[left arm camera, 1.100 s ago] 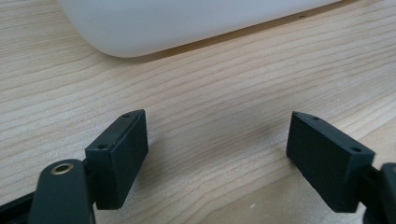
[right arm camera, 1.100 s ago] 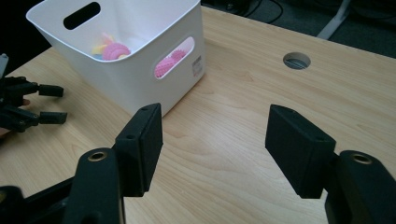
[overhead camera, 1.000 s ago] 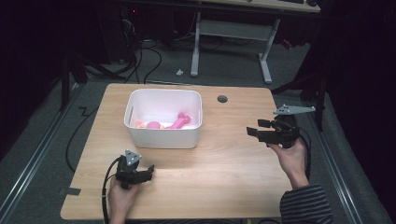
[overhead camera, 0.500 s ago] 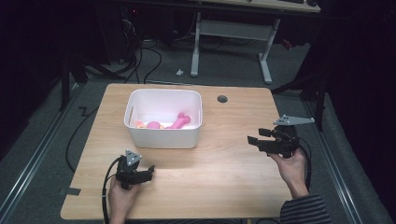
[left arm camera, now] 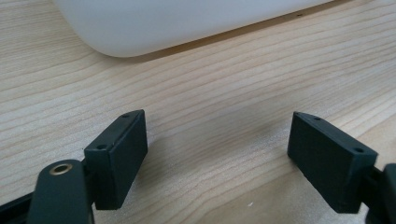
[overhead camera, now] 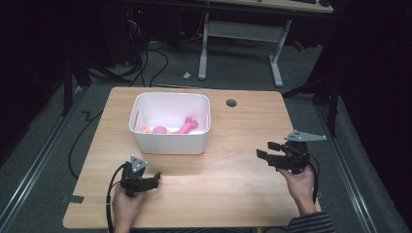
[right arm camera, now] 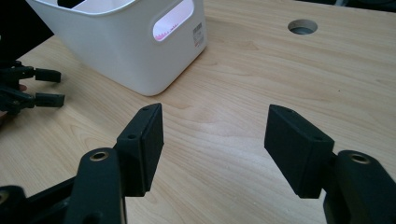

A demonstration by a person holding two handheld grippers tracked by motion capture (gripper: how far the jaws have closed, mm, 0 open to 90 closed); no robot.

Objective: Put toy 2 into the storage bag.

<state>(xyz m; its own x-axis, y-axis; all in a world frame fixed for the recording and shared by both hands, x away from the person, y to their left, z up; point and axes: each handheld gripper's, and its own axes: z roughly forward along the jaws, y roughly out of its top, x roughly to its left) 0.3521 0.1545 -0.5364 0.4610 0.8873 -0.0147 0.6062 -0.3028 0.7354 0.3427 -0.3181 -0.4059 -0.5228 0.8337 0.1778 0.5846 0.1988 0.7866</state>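
The table (overhead camera: pixel 233 145) is wood. A white bin (overhead camera: pixel 170 124) sits on it, near the far left, with pink toys (overhead camera: pixel 187 126) inside. The left gripper (overhead camera: pixel 154 177) rests near the bin, jaws apart and empty. The right gripper (overhead camera: pixel 265 150) is well apart from the bin, jaws apart and empty too.

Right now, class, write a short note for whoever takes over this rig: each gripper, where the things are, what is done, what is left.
Left gripper: open, holding nothing, low over the table near the front edge, in front of the white bin.
Right gripper: open, holding nothing, right of the bin, pointing toward it.
Things: a pink toy and other small pieces lie inside the bin.
Done: no pieces lie loose on the table.
Left: probably nothing to pick up outside the bin; any next grasp would go into it.
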